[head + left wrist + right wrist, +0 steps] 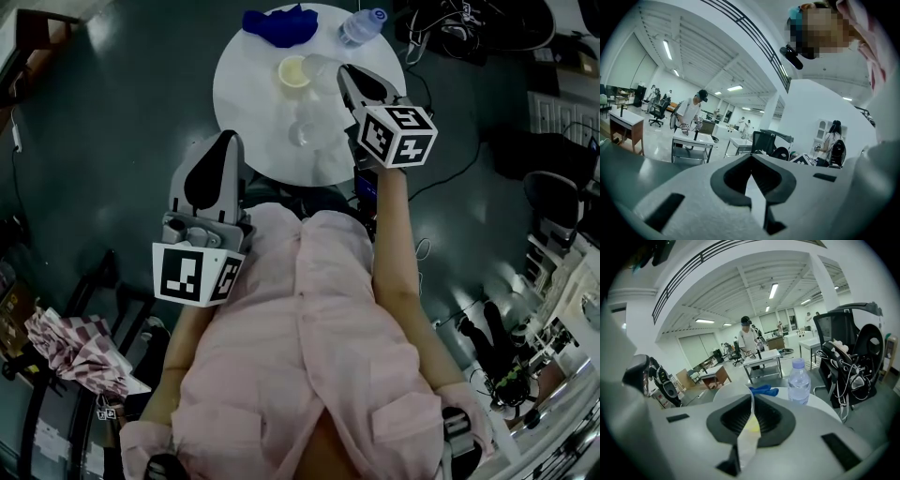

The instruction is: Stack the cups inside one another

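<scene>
A round white table (248, 103) carries a yellow cup (293, 72) at the back and a clear cup (302, 132) nearer me. My right gripper (343, 71) reaches over the table and is shut on the thin wall of a second clear cup (318, 66), right beside the yellow cup. In the right gripper view the clear cup (748, 439) wall runs between the jaws of the right gripper (751, 400), and the yellow cup (753, 425) shows through it. My left gripper (228, 137) stays at the table's near left edge. The left gripper (750, 158) is shut and empty, pointing out into the room.
A water bottle (362, 24) (799, 383) and a crumpled blue cloth (280, 25) (764, 390) lie at the table's far side. Cables and a black chair (851, 357) stand to the right of the table. A folded checked umbrella (80, 349) lies on the floor at my left.
</scene>
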